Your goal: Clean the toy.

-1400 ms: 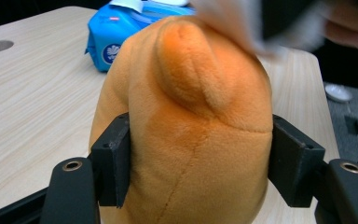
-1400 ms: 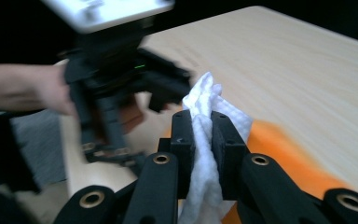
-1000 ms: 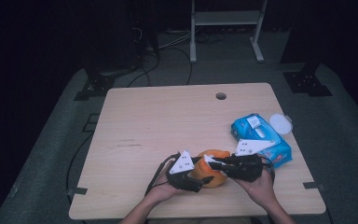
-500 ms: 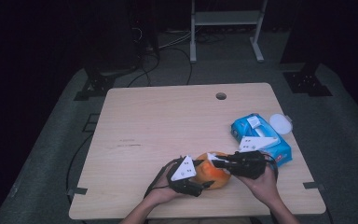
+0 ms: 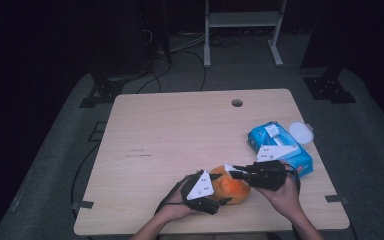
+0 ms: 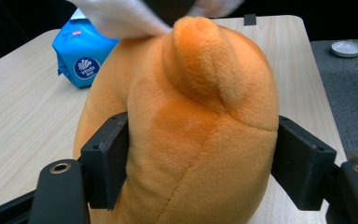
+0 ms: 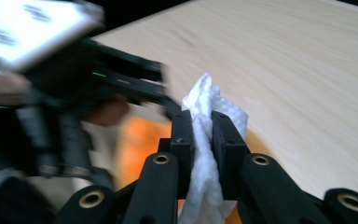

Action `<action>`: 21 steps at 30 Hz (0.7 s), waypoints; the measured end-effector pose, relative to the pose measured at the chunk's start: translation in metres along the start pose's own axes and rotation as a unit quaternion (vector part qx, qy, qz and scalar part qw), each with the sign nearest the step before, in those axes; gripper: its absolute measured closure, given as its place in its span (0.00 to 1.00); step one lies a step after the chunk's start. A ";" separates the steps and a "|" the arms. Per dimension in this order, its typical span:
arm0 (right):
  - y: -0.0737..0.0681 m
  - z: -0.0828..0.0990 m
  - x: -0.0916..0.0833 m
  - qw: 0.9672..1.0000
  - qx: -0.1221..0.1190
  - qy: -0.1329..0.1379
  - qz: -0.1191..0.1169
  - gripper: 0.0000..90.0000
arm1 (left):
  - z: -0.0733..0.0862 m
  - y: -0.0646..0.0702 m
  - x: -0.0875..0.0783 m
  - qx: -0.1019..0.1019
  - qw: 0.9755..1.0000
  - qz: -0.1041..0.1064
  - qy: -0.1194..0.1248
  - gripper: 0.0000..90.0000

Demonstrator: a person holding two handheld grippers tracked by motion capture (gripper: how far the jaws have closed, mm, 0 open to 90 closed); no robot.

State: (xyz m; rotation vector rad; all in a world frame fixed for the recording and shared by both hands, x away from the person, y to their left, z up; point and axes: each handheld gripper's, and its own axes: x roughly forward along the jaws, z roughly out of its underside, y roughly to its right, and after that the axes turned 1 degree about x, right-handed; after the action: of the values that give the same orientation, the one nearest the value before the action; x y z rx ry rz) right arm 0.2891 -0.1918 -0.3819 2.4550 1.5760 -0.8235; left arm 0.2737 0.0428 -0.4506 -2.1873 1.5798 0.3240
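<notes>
High view is showing me both hands working at the near edge of the wooden surface (image 5: pixel 180 135), with the orange plush toy (image 5: pixel 232 187) sitting between the two tools. I am holding the left gripper (image 5: pixel 215 192) against the toy's left side; in the left gripper view its fingers (image 6: pixel 107 163) are pressing into the toy's flanks from both sides, clamped on the soft body, which is bulging out between them. I am bringing the right gripper (image 5: pixel 235 172) in from the right, over the top of the toy. In the right gripper view its fingers (image 7: pixel 184 140) are standing close together, pinching a crumpled white wipe (image 7: pixel 209 121) that is sticking out beyond the tips and hanging down below them. The left gripper view is catching that white sheet lying against the toy's upper end. A blue pack of wipes (image 5: pixel 280 147) is lying toward the right edge, with a small white lid (image 5: pixel 301 132) just beside it.
</notes>
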 end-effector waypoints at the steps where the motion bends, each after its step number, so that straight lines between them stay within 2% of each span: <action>1: -0.005 -0.001 0.003 1.000 -0.006 0.000 -0.009 0.89 | 0.000 0.001 0.000 0.002 1.000 -0.001 -0.002 0.30; 3: -0.012 -0.004 0.007 1.000 -0.025 -0.010 0.004 0.89 | 0.001 0.001 -0.001 -0.002 1.000 -0.002 0.000 0.30; 4: -0.011 -0.005 0.006 1.000 -0.023 -0.010 0.005 0.89 | 0.001 0.000 -0.001 -0.004 1.000 0.000 -0.001 0.30; 7: 0.001 -0.001 0.003 1.000 -0.006 -0.006 0.015 0.89 | 0.000 0.001 -0.001 0.002 1.000 0.005 -0.001 0.32; 9: 0.011 0.003 -0.001 0.999 0.006 -0.006 0.034 0.89 | 0.000 0.002 -0.001 0.013 1.000 0.009 -0.002 0.32; 11: 0.023 0.008 -0.005 0.999 0.022 -0.006 0.042 0.89 | 0.001 0.001 -0.001 0.020 1.000 0.012 -0.001 0.32; 14: 0.027 0.013 -0.008 0.998 0.040 -0.002 0.040 0.89 | 0.000 0.001 0.001 0.024 1.000 0.016 -0.001 0.32; 17: 0.016 0.008 -0.002 0.999 0.018 -0.007 0.036 0.89 | 0.002 0.000 0.001 0.024 1.000 0.018 -0.001 0.32; 18: 0.012 0.006 0.000 0.999 0.008 -0.013 0.041 0.89 | 0.002 0.000 0.000 0.022 1.000 0.017 0.000 0.32; 21: 0.017 0.005 -0.002 0.999 0.012 -0.008 0.044 0.89 | 0.001 -0.002 -0.002 0.011 1.000 0.008 -0.001 0.33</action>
State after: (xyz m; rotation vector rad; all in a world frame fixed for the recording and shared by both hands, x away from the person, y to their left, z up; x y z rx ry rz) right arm 0.3007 -0.2033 -0.3885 2.5064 1.4494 -0.8508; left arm 0.2754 0.0459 -0.4504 -2.1572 1.5940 0.3129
